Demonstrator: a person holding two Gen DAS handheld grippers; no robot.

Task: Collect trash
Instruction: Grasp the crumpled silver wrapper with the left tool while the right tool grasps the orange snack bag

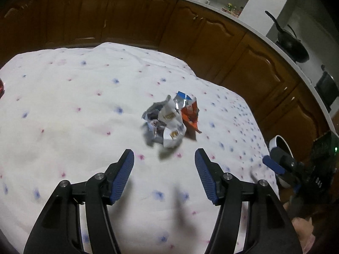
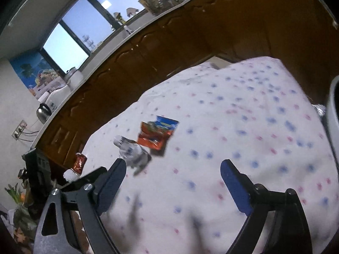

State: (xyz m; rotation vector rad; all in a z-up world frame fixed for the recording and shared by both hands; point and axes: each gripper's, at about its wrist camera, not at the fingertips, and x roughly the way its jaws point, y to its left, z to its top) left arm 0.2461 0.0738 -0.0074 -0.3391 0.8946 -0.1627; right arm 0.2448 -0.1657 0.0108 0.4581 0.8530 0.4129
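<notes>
Both claws empty at this point. My left claw [image 1: 164, 158] stands about half open over the tabletop [image 1: 63, 110], nothing between its blue pads. My right claw [image 2: 172, 169] is spread wide, near its limit, also holding nothing.

Trash location: two pieces lie close together near the middle of the flowered cloth. A crumpled silver-white wrapper [image 1: 167, 124] sits just ahead of the left claw, a little beyond the fingertips. Touching it on the far right side is an orange snack packet [image 1: 190, 112] with a blue top edge. From the right wrist view the same pair shows ahead and left of the right claw, the silver-white wrapper nearer to its left finger. A red can [image 2: 80, 162] stands at the far left edge of the tabletop. A white bin [image 1: 279, 146] sits off the right edge, probably the drop point.

Handling judgement: both pieces look like thin foil film. Very light, soft, crushable, not fragile. Likely slippery on flat faces, and easily pushed away by a finger rather than caught. The crumpled wrapper gives the best hold: I would straddle its bunched middle and close fully. The orange packet lies flatter; I would take it by the raised, folded edge nearest the wrapper.
</notes>
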